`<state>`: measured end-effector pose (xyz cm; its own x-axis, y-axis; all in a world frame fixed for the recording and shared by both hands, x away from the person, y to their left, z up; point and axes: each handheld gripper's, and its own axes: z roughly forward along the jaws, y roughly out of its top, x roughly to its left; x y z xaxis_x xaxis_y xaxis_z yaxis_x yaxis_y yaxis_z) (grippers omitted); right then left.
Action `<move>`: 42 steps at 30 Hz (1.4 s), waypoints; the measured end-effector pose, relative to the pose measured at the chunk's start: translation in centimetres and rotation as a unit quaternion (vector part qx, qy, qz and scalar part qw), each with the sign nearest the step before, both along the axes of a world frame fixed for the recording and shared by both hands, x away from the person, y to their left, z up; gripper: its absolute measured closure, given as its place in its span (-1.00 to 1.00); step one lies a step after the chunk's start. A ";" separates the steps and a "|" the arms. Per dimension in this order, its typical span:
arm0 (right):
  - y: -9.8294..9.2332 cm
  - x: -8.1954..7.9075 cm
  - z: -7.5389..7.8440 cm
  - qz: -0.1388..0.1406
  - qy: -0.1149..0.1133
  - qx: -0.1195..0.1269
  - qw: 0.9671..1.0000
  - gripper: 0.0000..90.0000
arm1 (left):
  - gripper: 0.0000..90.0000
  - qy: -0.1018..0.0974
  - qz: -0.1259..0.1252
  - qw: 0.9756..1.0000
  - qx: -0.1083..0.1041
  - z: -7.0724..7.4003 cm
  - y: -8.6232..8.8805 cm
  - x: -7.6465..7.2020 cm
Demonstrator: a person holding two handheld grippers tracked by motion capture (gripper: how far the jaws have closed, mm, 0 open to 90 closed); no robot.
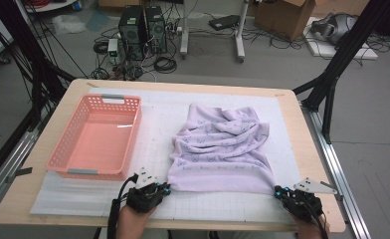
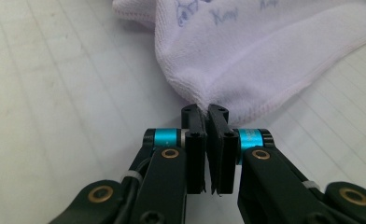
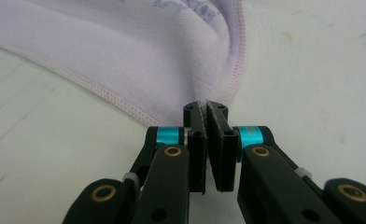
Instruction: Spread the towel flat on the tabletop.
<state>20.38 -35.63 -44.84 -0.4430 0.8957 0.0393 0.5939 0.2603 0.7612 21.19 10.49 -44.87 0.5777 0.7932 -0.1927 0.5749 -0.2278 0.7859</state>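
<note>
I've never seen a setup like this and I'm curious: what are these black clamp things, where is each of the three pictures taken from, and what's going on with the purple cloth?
No robot here: a person holds a hand-operated clamp in each hand. The left tool and right tool each have two black jaws.

The wide picture comes from a fixed camera above the person's side of the table, looking forward and down. The two close-ups come from small cameras riding on the tools, looking along their jaws.

On the table's white gridded mat lie a crumpled lilac towel with printed lettering and an empty pink plastic basket to its left.

Each tool is shut on a near corner of the towel: the left tool pinches one corner, the right tool the other, by its stitched hem.
</note>
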 end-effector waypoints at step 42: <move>-0.2 -2.6 0.2 -0.004 -0.015 -0.001 1.000 0.46 | 0.11 -0.025 -0.025 0.999 -0.041 -1.0 0.3 -0.6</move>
